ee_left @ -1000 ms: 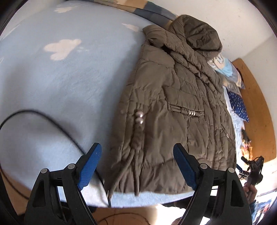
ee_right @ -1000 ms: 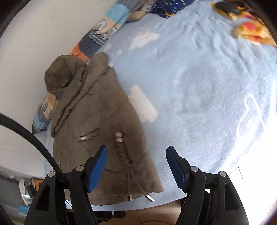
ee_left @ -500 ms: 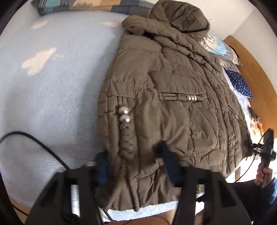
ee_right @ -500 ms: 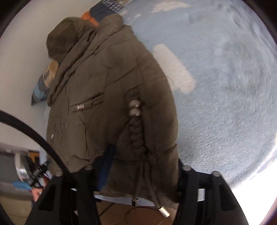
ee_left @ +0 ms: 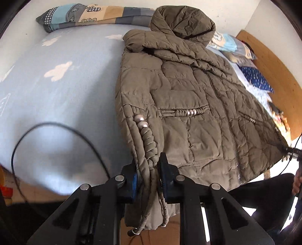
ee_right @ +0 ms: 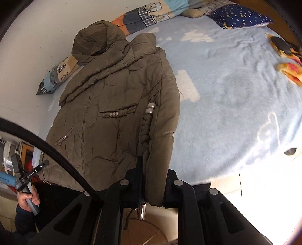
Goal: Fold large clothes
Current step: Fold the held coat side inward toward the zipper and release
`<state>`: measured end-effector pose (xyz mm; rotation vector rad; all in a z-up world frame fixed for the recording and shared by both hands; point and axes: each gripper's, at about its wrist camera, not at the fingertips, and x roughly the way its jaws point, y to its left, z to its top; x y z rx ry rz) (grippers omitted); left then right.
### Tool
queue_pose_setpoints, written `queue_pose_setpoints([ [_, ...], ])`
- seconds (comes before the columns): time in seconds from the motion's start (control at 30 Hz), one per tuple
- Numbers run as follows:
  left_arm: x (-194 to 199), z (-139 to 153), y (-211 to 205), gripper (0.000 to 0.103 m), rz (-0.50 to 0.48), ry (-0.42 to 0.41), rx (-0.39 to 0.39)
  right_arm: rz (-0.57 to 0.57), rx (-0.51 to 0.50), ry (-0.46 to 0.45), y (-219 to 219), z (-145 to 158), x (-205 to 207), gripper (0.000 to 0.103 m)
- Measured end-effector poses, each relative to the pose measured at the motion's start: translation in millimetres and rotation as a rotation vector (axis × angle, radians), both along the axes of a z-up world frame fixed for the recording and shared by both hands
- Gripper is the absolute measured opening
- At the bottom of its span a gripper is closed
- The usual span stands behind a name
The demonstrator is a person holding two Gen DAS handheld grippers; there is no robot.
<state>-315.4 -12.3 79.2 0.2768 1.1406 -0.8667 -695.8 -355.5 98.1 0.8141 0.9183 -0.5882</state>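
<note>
A brown hooded puffer jacket [ee_left: 188,105] lies front up on the light blue bed, hood against the wall. In the left wrist view my left gripper [ee_left: 148,165] has the hem corner with its braided drawcord between the blue pads, and its jaws are closing on it. In the right wrist view the jacket [ee_right: 113,113] shows from the other side. There my right gripper [ee_right: 151,173] is shut on the opposite hem corner, with a metal cord end hanging below it. Both corners are raised a little off the bed's edge.
The blue cloud-print blanket [ee_left: 56,84] stretches wide beside the jacket. A patchwork pillow [ee_left: 94,17] lies along the wall, a navy starred pillow [ee_right: 239,17] and an orange toy [ee_right: 286,56] further off. A wooden headboard [ee_left: 273,75], a black cable [ee_left: 56,126] and a person's hand [ee_right: 28,199] are also visible.
Both grippers came forward onto the jacket's hem and went from wide open to closed on its two corners. The hem has lifted slightly.
</note>
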Motion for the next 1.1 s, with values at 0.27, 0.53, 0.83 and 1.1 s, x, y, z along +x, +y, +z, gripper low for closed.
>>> queue_pose_setpoints([
  [0.27,30,22,2,0.057,0.133,-0.074,0.018,-0.054,-0.008,0.114,-17,-6,5,0.051],
  [0.53,53,101,-39,0.064,0.067,-0.184,-0.12,-0.05,-0.219,0.059,-28,55,3,0.062],
  [0.83,83,145,-133,0.068,-0.013,-0.206,-0.224,0.074,-0.283,-0.155,-37,107,126,0.062],
  [1.1,145,86,-227,0.068,-0.011,-0.194,-0.153,0.153,-0.33,-0.117,-82,79,247,0.049],
])
